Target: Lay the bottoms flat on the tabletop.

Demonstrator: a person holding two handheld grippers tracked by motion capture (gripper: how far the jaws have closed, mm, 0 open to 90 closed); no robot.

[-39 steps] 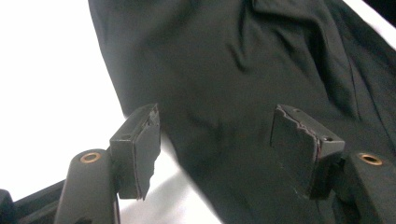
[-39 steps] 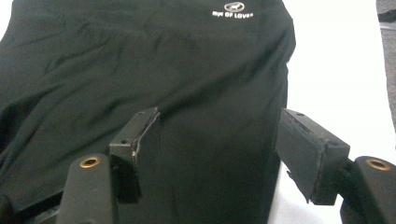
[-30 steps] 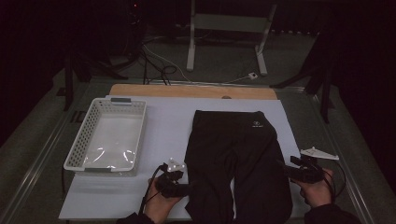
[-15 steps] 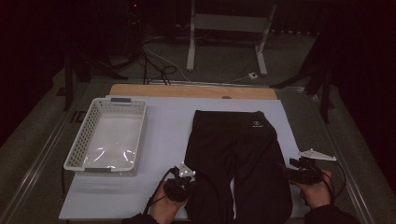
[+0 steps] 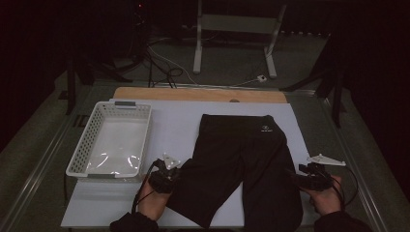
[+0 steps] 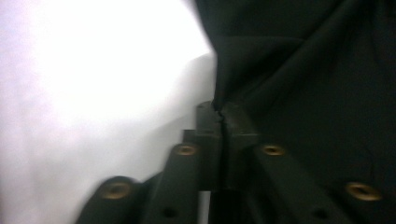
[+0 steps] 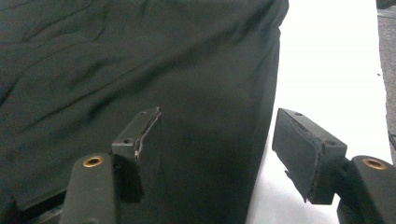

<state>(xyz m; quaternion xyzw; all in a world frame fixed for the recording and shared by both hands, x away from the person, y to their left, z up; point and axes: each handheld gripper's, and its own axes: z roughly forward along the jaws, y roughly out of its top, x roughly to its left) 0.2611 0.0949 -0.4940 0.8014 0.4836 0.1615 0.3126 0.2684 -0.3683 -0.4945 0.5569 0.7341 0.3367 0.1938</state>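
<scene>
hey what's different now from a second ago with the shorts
The left hand-held gripper moved in to the shorts and closed on the left leg's edge, bunching it; its jaws have just eased slightly. The right hand-held gripper stayed open at the right leg; the basket stayed put.

Black shorts, plain, with a small white logo near the waistband. White table cover, unpatterned, bright under the light. White plastic basket with a lattice of small holes in its walls and a grey tab on its far rim. Light brown wooden board edge along the far side of the cover. Left gripper: black jaws with brass-coloured rivets, pale grey top plate. Right gripper: black jaws, brass-coloured rivets, pale grey plate. Black sleeves on the person's forearms. Grey floor with black cables; white stand legs beyond.
</scene>
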